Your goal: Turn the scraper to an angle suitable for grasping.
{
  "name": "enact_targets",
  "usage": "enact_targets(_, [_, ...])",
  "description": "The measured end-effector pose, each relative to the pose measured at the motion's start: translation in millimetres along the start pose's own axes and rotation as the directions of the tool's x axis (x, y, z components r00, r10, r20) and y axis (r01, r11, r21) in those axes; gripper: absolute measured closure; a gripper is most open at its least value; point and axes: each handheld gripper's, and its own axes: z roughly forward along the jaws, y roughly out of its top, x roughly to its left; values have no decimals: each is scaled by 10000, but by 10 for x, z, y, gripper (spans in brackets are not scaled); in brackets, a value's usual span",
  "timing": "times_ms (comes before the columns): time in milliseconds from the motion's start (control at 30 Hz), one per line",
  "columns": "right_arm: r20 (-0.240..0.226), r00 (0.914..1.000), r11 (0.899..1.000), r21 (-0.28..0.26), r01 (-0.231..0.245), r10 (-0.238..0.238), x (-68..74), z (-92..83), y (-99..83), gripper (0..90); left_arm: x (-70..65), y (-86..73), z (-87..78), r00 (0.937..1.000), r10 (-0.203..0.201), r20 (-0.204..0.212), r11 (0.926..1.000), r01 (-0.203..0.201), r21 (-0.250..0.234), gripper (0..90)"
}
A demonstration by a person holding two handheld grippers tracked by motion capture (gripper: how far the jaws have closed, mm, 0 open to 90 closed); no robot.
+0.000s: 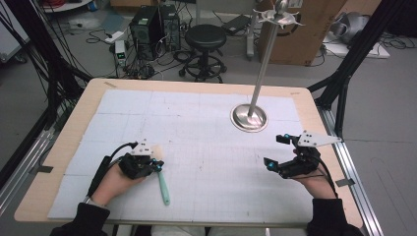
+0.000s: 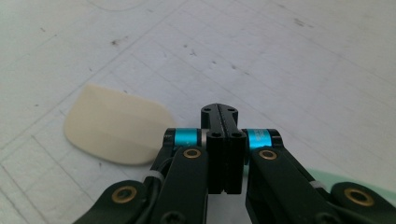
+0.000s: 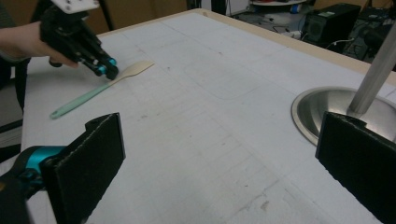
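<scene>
A spatula (image 1: 163,189) with a mint handle and a cream blade (image 2: 112,128) lies flat on the white mat (image 1: 206,128) at the front left. My left gripper (image 1: 156,164) sits low over its neck, jaws pressed together (image 2: 219,112), blade to one side and handle to the other. No part of the spatula shows between the jaws. In the right gripper view the left gripper (image 3: 105,67) touches down where the blade meets the handle of the spatula (image 3: 88,98). My right gripper (image 1: 275,151) hovers at the front right, jaws wide open (image 3: 219,163) and empty.
A metal stand with a round base (image 1: 249,118) and a tall pole (image 1: 265,54) rises at the back right of the mat, close ahead of the right gripper; its base (image 3: 322,107) shows there too. A stool (image 1: 205,37), computers and cables lie beyond the table.
</scene>
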Motion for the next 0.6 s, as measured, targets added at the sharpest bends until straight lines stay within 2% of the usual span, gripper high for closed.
enact_targets(167, [-36, 10000, 10000, -4, 19, -19, 5, 0, -2, 4, -55, -120, -33, 9989, 16, 470, 9989, -38, 462, 899])
enact_targets(333, [71, 10000, 10000, 20, 6, -6, 4, 8, 0, 4, -58, -121, -21, 9988, -88, 492, 9993, 70, 358, 899])
enact_targets(400, [27, 10000, 10000, 87, -20, 20, 5, 21, -5, 4, -71, -103, 9, 9987, -119, 492, 9995, 105, 292, 899])
enact_targets(467, [25, 10000, 9999, 140, -17, 17, 7, 30, -7, 4, -92, -72, 63, 9980, -325, 551, 9994, 317, 160, 898])
enact_targets(600, [29, 10000, 9999, 154, -19, 19, 2, 32, -12, 4, -118, -34, 115, 9983, -348, 473, 9994, 346, 52, 899])
